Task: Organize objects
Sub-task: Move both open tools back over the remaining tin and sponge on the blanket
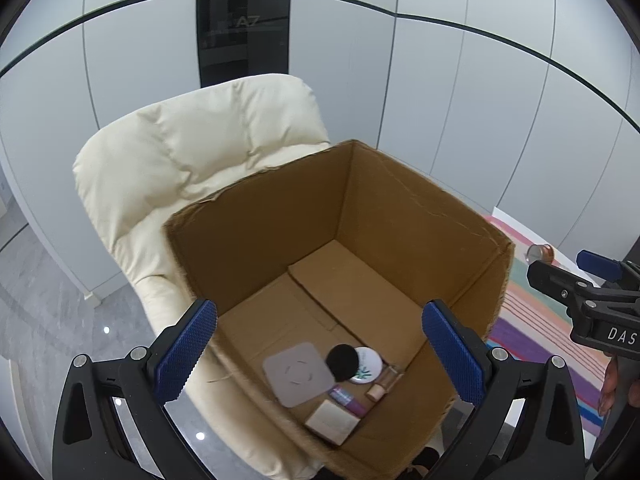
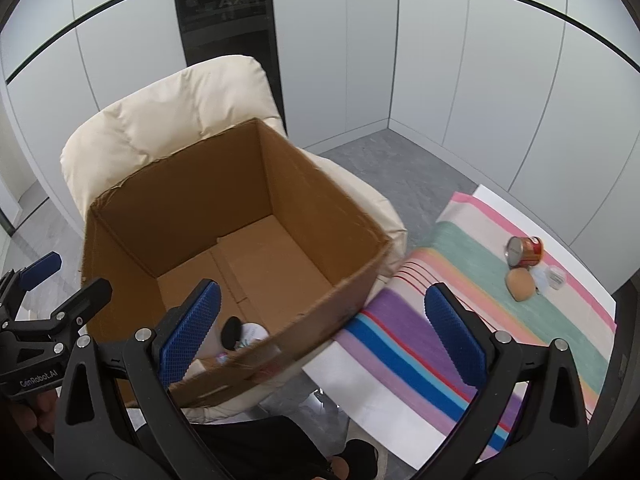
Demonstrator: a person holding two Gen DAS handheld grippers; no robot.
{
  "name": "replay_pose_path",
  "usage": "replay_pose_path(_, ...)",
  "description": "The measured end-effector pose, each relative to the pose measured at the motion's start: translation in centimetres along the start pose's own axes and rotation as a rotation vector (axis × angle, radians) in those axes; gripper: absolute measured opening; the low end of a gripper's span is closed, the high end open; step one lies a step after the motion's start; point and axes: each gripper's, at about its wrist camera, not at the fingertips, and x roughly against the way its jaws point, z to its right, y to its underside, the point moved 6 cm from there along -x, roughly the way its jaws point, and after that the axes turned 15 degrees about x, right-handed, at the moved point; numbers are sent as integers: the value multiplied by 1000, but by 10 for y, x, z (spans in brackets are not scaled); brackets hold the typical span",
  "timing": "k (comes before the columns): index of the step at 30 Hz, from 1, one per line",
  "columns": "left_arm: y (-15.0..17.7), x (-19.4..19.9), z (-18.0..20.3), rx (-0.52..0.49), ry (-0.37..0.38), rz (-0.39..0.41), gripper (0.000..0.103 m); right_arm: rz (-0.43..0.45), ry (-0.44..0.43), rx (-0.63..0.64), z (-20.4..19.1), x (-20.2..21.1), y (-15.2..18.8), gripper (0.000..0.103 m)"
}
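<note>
Right wrist view: your right gripper (image 2: 322,334) gapes wide, empty; left gripper (image 1: 316,354) likewise.
Remaining: can (image 2: 525,251) lying at 2 o'clock on striped cloth (image 2: 460,308).
Box (image 2: 224,364): at 10 o'clock.
Risk: the can may roll if you nudge it.

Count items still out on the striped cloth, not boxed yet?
3 visible, clustered at the far end of the striped cloth: a red can on its side, a tan egg-shaped object in front of it, and a clear small container to its right. More may be hidden.
</note>
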Motion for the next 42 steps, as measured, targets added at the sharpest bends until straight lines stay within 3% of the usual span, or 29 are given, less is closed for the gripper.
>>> replay_pose_path(21, 17, -11, 82, -83, 87, -36, 103, -22, 98, -80, 74, 20, 37, 103)
replay_pose_path(42, 52, -20, 187, -202, 194, -87, 103, -54, 211, -196, 163, 53, 98, 103)
